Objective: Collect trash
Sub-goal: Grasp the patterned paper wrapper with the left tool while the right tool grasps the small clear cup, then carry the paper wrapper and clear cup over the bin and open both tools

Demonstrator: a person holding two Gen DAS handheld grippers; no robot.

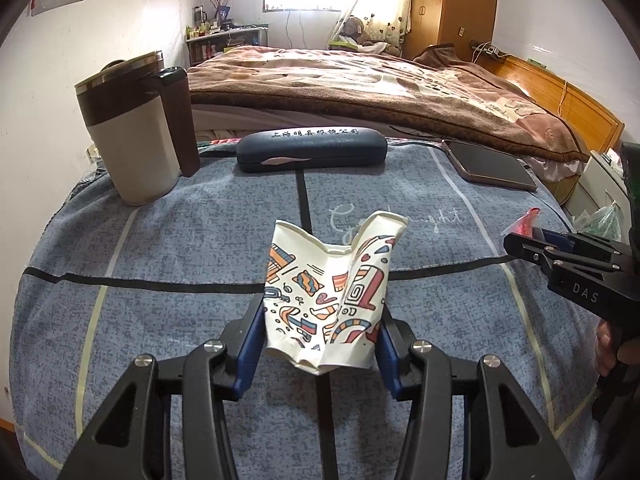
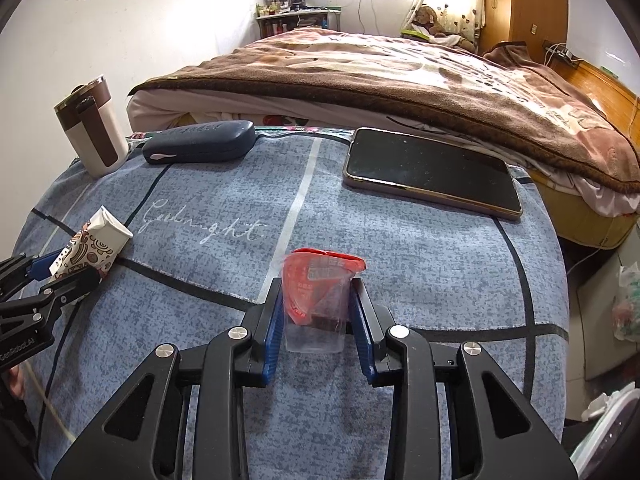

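Bed [image 2: 400, 80], brown blanket, beyond the far edge of the desk; desk [image 1: 160, 248] under a blue-grey cloth with dark and pale stripes and script lettering.

Travel mug [image 1: 132, 136], beige and brown, upright at the far left corner; phone [image 2: 432, 172], dark screen up, flat at the far right; glasses case [image 1: 312, 150], dark blue, lying along the far edge between mug and phone.

Left tongs [image 1: 320, 336]: narrow, blue pads pressed on both sides of 1 crushed paper cup [image 1: 332, 296], white with a coloured print, at the near middle of the desk.

Right tongs [image 2: 316, 312]: narrow, pads against 1 small clear plastic cup [image 2: 316, 304] with a red wrapper [image 2: 320, 272] tucked inside, at the near right of the desk.
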